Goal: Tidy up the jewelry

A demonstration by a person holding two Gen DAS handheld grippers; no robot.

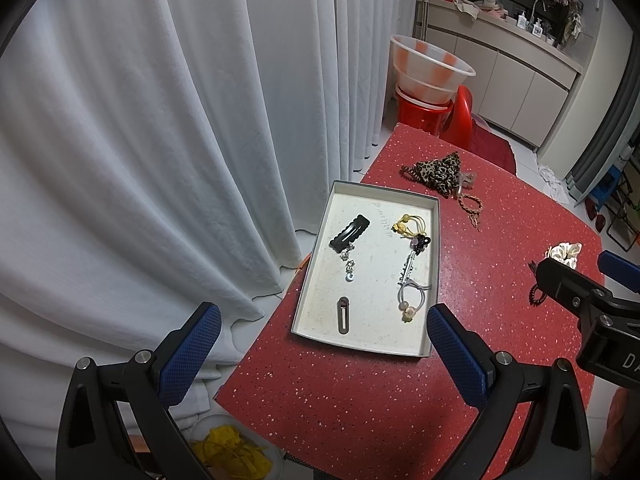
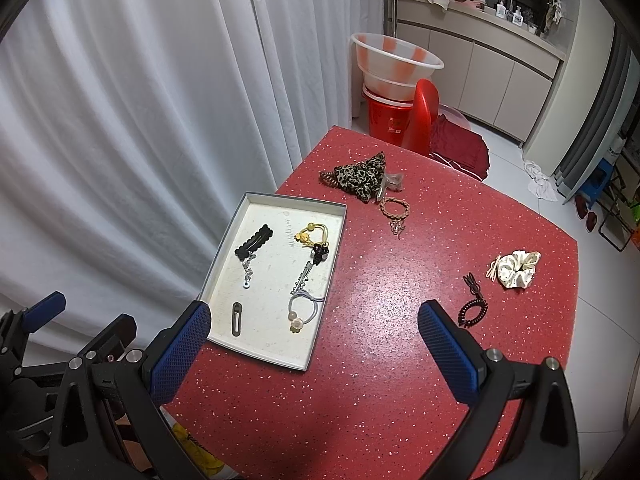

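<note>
A shallow white tray lies on the red table and holds a black hair clip, a silver clip, hair ties and a grey clip. Loose on the table are a leopard scrunchie, a braided bracelet, a cream scrunchie and a dark coil tie. My left gripper is open and empty, near the tray's front edge. My right gripper is open and empty above the table, right of the tray.
White curtains hang left of the table. A plastic basin on a red bucket and a red chair stand behind the table. A bowl with yellow contents sits below the table's front left corner.
</note>
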